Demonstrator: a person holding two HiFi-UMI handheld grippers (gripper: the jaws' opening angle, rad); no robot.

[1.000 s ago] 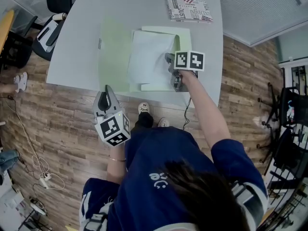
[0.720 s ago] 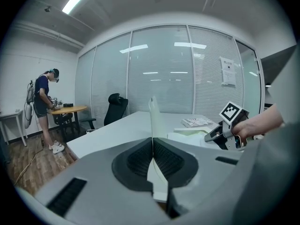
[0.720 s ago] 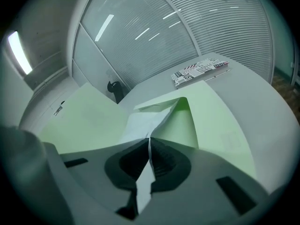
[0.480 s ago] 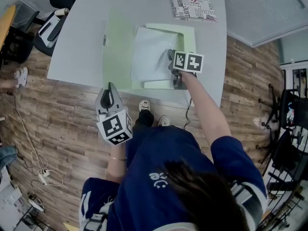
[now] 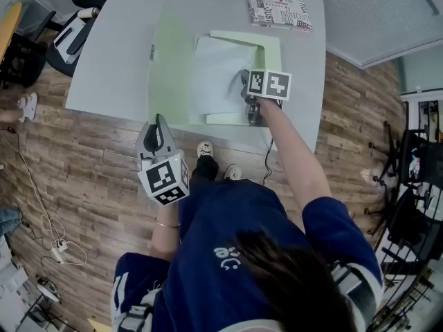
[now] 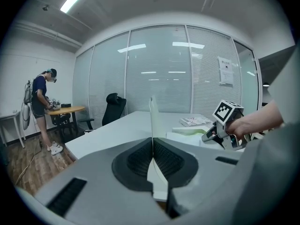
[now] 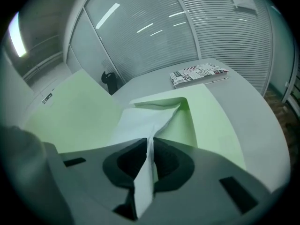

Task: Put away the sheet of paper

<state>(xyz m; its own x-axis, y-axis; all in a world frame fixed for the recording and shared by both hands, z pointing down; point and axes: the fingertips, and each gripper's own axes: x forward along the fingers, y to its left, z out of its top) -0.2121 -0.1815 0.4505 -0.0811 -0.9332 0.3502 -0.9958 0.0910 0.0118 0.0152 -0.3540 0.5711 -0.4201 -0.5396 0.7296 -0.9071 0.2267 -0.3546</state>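
desk (image 5: 111,68): paper (image 5: 214,75) between just-opening right jaws

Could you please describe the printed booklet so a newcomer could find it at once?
Start at the grey table and go to its far right corner, beyond the open pale-green folder. The booklet lies flat there; its black, white and red print sets it apart from the plain folder and white sheet.

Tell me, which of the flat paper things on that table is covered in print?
The booklet at the far right corner of the table, with black, white and red lettering. The white sheet and the green folder are plain.
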